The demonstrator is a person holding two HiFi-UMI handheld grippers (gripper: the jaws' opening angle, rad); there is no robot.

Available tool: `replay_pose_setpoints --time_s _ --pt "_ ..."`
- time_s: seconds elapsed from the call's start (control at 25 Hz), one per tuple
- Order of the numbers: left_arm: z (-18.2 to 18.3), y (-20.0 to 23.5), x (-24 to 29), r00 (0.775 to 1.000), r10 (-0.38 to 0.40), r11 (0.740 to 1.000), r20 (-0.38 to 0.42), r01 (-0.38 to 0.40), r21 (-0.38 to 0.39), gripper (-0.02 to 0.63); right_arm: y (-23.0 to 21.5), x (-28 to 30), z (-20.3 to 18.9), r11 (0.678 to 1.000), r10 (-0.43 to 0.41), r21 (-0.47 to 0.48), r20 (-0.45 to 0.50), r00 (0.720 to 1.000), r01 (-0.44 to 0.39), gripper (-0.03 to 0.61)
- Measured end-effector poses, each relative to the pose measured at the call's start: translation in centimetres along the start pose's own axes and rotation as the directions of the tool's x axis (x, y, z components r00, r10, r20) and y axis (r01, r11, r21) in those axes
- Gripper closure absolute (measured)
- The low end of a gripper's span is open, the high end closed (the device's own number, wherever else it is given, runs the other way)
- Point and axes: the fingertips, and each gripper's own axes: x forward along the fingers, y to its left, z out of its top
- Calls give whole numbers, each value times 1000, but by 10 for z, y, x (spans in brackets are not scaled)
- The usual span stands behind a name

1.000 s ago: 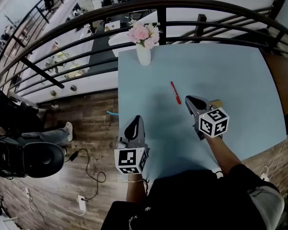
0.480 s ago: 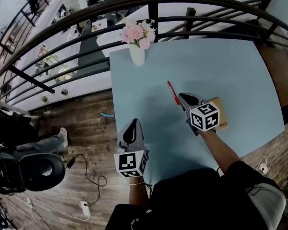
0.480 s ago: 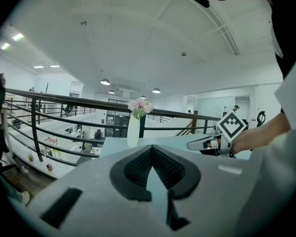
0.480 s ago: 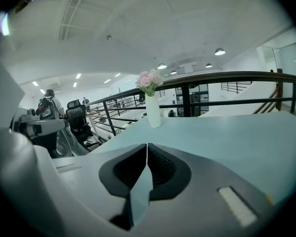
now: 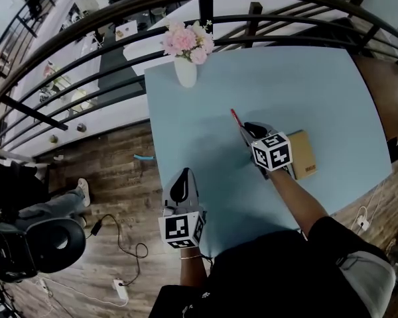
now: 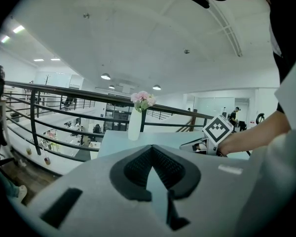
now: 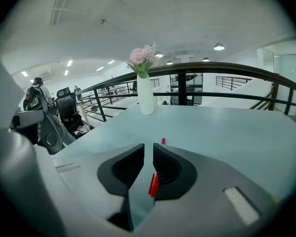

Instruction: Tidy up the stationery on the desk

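The right gripper (image 7: 148, 152) hangs low over the pale blue bench (image 5: 305, 85). Its jaws have just been opening and now stand a narrow gap apart. The red pen (image 7: 152, 184) lies on the bench inside that gap, close along the jaw on the right of the right gripper view and clear of the other. Its far end pokes out past the tips. A brown notebook (image 5: 303, 154) sits just beside this gripper. The left gripper (image 6: 152, 152) is at the bench's near left edge, jaws closed together on nothing, well apart from the pen.
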Motion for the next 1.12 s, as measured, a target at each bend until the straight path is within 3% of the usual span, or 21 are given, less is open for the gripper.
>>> replay_pose_setpoints --time_s 0.6,0.84,1.12 --pt "-9 6 1 999 -31 999 -18 30 -43 615 -19 33 -45 993 -110 -62 -210 971 100 495" --pt "-11 13 4 1000 -19 999 -24 18 -46 615 -24 40 -48 993 -119 -42 -229 966 113 479" --pt "-11 9 1 999 -20 999 -29 19 -43 615 -19 39 -49 997 -77 8 -217 973 80 526"
